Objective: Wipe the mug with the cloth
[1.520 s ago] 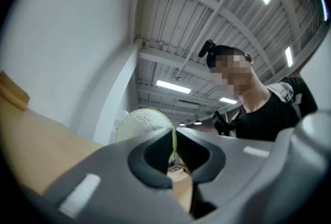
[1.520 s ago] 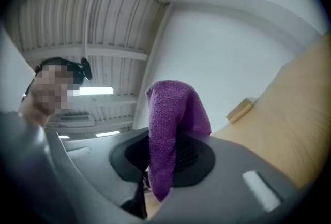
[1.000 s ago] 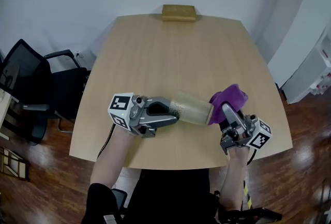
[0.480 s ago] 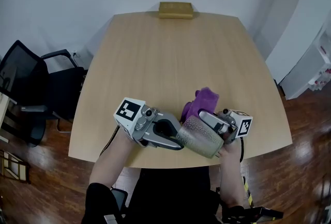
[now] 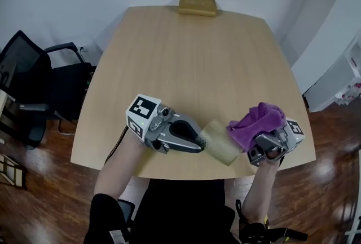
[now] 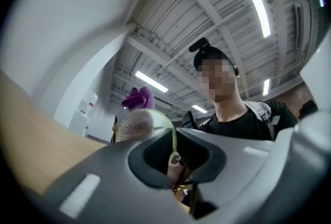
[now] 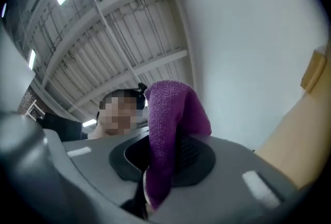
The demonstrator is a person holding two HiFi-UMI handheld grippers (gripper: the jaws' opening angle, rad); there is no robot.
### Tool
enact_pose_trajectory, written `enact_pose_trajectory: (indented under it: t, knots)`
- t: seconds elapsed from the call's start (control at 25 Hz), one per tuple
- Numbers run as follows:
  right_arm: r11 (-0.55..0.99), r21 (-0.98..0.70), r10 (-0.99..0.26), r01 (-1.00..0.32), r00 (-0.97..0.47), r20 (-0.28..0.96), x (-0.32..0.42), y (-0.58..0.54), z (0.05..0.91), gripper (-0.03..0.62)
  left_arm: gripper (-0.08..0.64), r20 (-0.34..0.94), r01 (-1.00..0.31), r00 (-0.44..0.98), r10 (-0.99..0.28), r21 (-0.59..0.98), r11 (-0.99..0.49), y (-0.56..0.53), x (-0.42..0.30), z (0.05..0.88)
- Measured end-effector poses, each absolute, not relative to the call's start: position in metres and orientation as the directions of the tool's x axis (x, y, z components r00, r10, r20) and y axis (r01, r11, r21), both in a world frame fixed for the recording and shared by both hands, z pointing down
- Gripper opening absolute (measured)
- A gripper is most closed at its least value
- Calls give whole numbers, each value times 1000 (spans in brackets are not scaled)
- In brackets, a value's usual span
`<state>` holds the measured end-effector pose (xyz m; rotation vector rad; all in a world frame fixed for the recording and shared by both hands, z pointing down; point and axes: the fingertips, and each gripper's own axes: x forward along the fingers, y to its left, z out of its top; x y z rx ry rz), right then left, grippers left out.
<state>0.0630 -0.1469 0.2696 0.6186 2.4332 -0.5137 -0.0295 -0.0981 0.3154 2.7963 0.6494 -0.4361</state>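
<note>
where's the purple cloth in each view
Head view: the purple cloth is at lower right, over the near right part of the table.
Left gripper view: small and left of centre, peeking above the mug.
Right gripper view: dead centre, clamped in the right tool.
Shared landmark: the wooden table, at left in the left gripper view and at right in the right gripper view.

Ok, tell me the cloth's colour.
Purple; the cloth shows best in the right gripper view.
</note>
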Motion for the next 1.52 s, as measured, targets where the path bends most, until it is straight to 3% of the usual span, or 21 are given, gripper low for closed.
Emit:
enact_pose_trajectory:
  t: [0.16, 0.36, 0.44, 0.56, 0.64, 0.88, 1.0, 1.12, 1.2, 1.32, 1.4, 1.52]
  knots:
    - [817, -263, 351, 513, -805, -479, 21, -142, 290, 55, 44, -284, 537, 833, 475, 207, -818, -82, -14, 330]
    - [916, -334, 116, 224, -943, -312, -11, -191, 318, 55, 43, -215, 508, 859, 465, 235, -829, -84, -5, 345]
    - [936, -317, 36, 157, -933, -357, 9, -199, 312, 55, 43, -221, 458, 884, 411, 241, -856, -94, -8, 345]
    - [955, -235, 42, 181, -867, -497, 56, -190, 284, 55, 43, -246, 328, 932, 267, 250, -911, -125, -22, 337]
    - [972, -183, 43, 148, -876, -481, 68, -184, 277, 55, 43, -226, 243, 956, 188, 249, -937, -141, -28, 336]
    - [976, -132, -181, -175, -983, -33, 10, -200, 330, 55, 43, 24, 83, 996, 88, 172, -982, -147, -6, 372]
    - [956, -122, -262, -269, -963, 69, -4, -210, 346, 56, 43, 170, -19, 985, -10, 54, -998, -158, 1, 397]
    - [954, -148, -255, -262, -965, 63, -24, -207, 345, 56, 43, 333, -115, 930, -157, -142, -983, -171, 10, 425]
    - [961, -146, -233, -234, -972, 27, -40, -200, 340, 57, 48, 373, -170, 897, -238, -206, -964, -182, 11, 434]
    - [959, -226, -216, -170, -956, -200, -29, -198, 312, 56, 43, 229, -272, 932, -281, -71, -960, -199, 1, 415]
    - [909, -313, -375, -275, -869, -324, 11, -225, 297, 55, 43, 61, -298, 954, -294, 97, -950, -210, -11, 387]
    - [792, -393, -593, -467, -743, -310, 55, -261, 306, 55, 43, -13, -331, 942, -336, 147, -932, -219, -27, 375]
